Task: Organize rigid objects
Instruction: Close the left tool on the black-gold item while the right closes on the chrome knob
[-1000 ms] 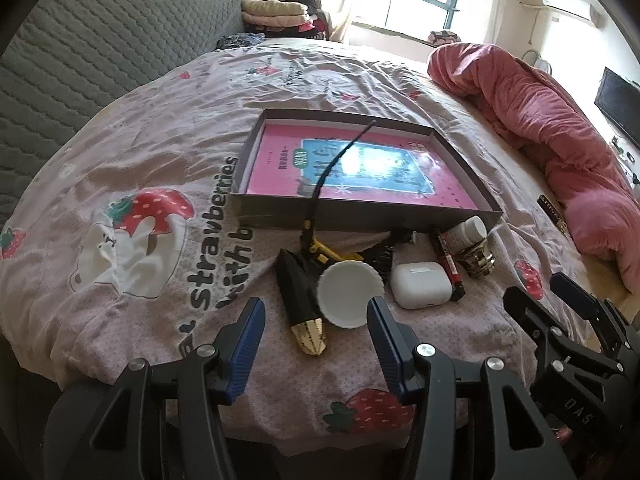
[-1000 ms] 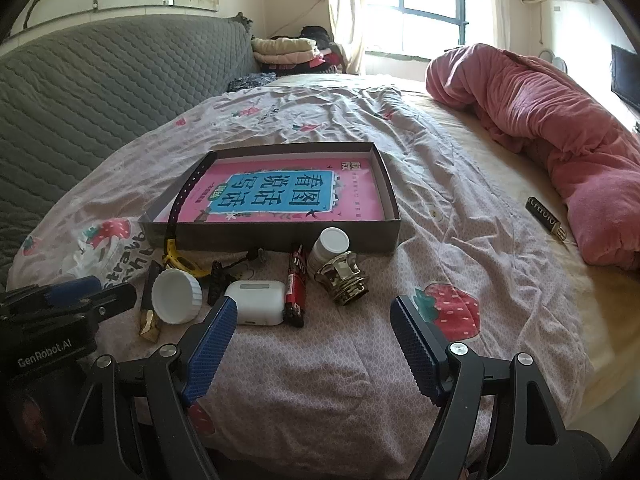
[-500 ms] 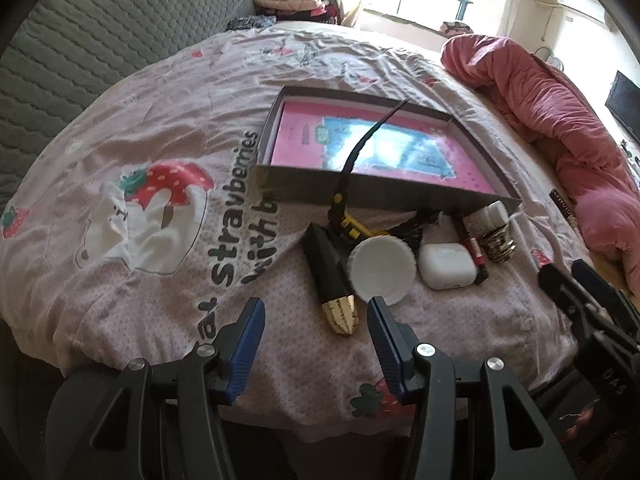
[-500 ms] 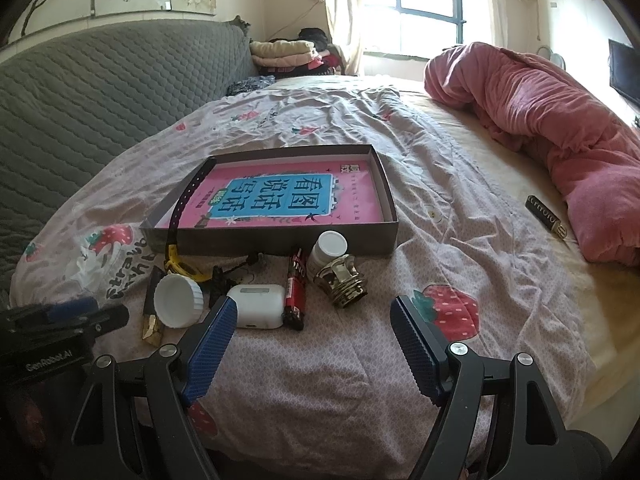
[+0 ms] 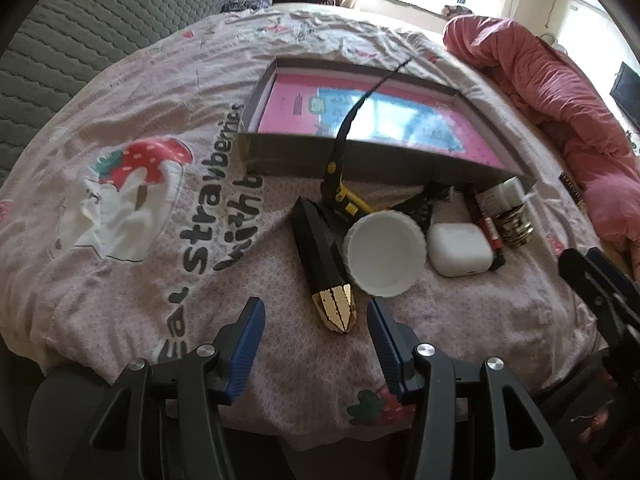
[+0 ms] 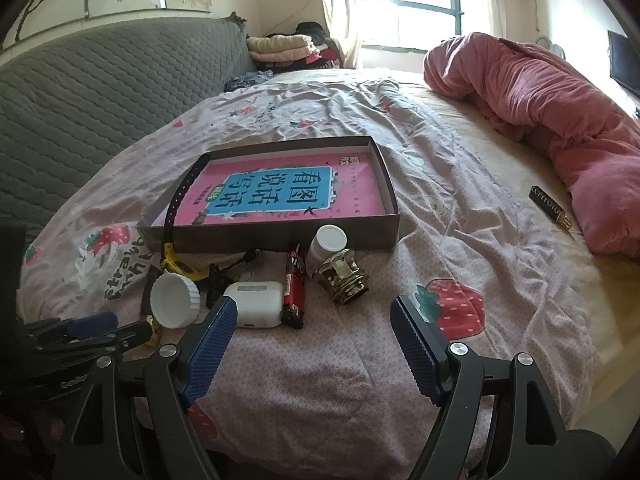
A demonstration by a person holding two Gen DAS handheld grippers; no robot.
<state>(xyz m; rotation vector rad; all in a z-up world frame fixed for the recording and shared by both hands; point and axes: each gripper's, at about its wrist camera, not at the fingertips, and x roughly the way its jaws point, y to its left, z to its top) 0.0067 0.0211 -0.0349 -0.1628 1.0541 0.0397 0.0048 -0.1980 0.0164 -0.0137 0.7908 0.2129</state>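
A shallow brown box with a pink book inside lies on the bed. In front of it lie a black and gold case, a white lid, a white earbud case, a red and black lighter, a white bottle, a gold cap and a black strap with a yellow buckle. My left gripper is open, just before the case's gold tip. My right gripper is open, near the earbud case.
A pink duvet is heaped at the right. A small dark bar lies beside it. A grey quilted headboard runs along the left. Folded clothes sit at the far end by the window.
My left gripper has moved forward and to the left, now lined up on the black and gold case. My right gripper has barely moved. Both stay open.
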